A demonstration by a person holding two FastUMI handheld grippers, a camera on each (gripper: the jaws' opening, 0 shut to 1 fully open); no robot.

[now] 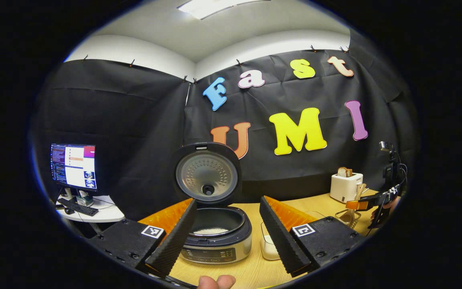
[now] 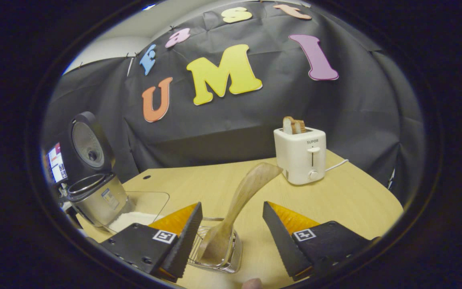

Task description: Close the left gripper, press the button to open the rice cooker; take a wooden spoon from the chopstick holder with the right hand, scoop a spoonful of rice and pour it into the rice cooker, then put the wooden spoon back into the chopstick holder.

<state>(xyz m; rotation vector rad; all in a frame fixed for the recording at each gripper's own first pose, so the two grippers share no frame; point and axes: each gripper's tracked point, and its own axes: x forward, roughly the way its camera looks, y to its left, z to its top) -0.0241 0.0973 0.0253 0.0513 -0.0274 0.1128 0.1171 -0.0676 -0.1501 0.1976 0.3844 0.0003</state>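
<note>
Right fingers: your right gripper (image 2: 231, 237) stands wide apart and grips nothing; the wooden spoon (image 2: 237, 200) rises in the gap between the fingers, touching neither.
Spoon: it sits in the wire chopstick holder (image 2: 231, 257), leaning up and to the right, toward the toaster (image 2: 301, 154); whether this is the first pick or the spoon is already put back cannot be told, though rice shows in the pot.
Grip advice: if you are picking, bring the fingers level with the bare stem above the holder's rim; centre it; close squarely so the spoon doesn't twist; lift along its lean so the holder stays put.
Left fingers: your left gripper (image 1: 227, 237) is also spread wide and empty, hanging in front of the rice cooker (image 1: 217, 237); hold it clear.
Cooker: its lid (image 1: 208, 173) stands open, so the button step looks done; some white rice lies in the pot.
Rice supply: the clear rice container (image 2: 142, 208) sits just beside the cooker, on the table (image 2: 335, 200); plan a level carry.
</note>
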